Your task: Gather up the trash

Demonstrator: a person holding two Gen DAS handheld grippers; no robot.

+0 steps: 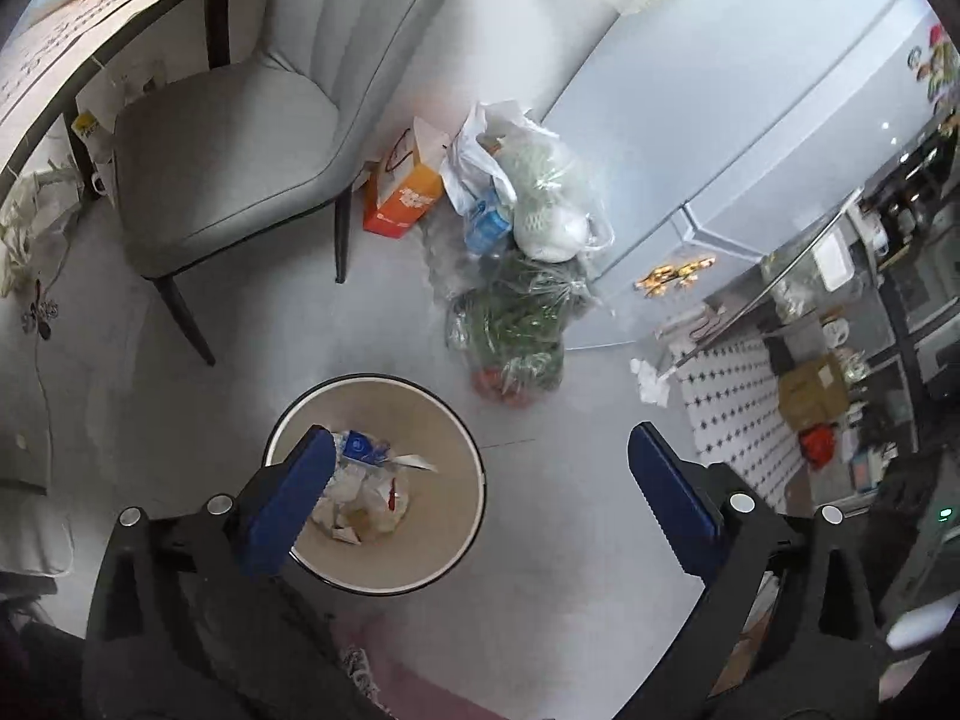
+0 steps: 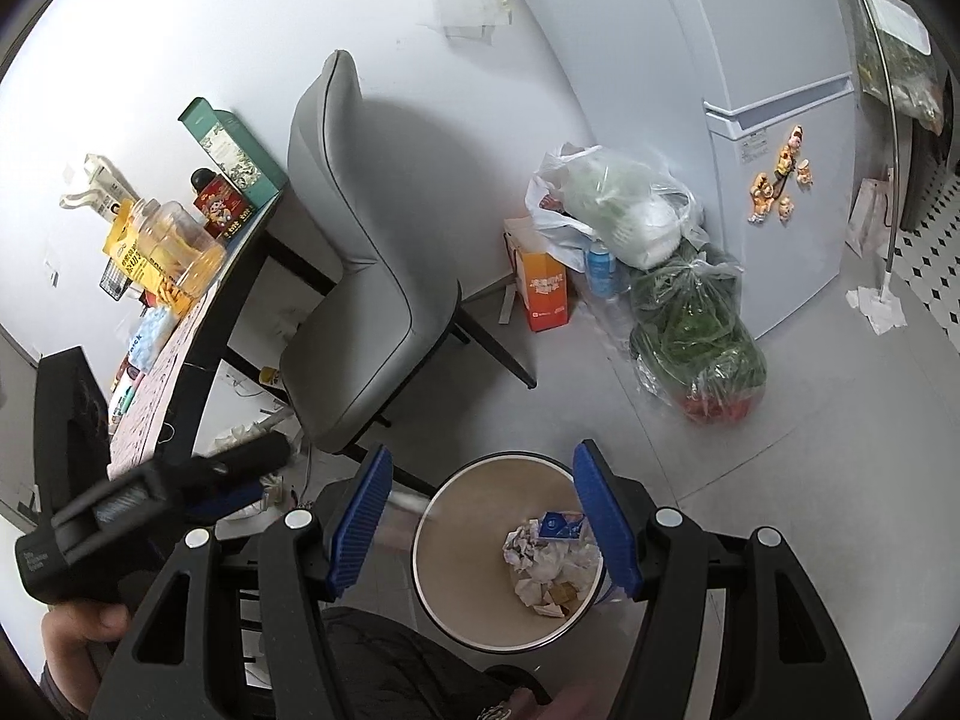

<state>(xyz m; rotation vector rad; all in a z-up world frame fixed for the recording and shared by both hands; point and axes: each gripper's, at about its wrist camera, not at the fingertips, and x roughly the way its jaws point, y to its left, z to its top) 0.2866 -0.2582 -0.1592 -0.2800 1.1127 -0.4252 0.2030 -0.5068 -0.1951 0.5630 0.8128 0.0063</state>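
A round beige trash bin (image 1: 456, 420) stands on the grey floor; it also shows in the right wrist view (image 2: 444, 546). Inside lie crumpled paper (image 2: 540, 564) and a blue-and-white carton (image 2: 561, 525); the same trash shows in the left wrist view (image 1: 366, 492). My left gripper (image 1: 480, 480) is open and empty above the bin's right side. My right gripper (image 2: 483, 513) is open above the bin, with nothing clearly between its pads. The left gripper's body (image 2: 150, 504) shows at the left in the right wrist view.
A grey chair (image 2: 360, 312) stands by a cluttered table (image 2: 198, 324). Plastic bags of vegetables (image 2: 696, 324), an orange box (image 2: 543, 291) and a white fridge (image 2: 780, 180) are beyond the bin. Crumpled tissue (image 2: 876, 306) lies by the tiled floor.
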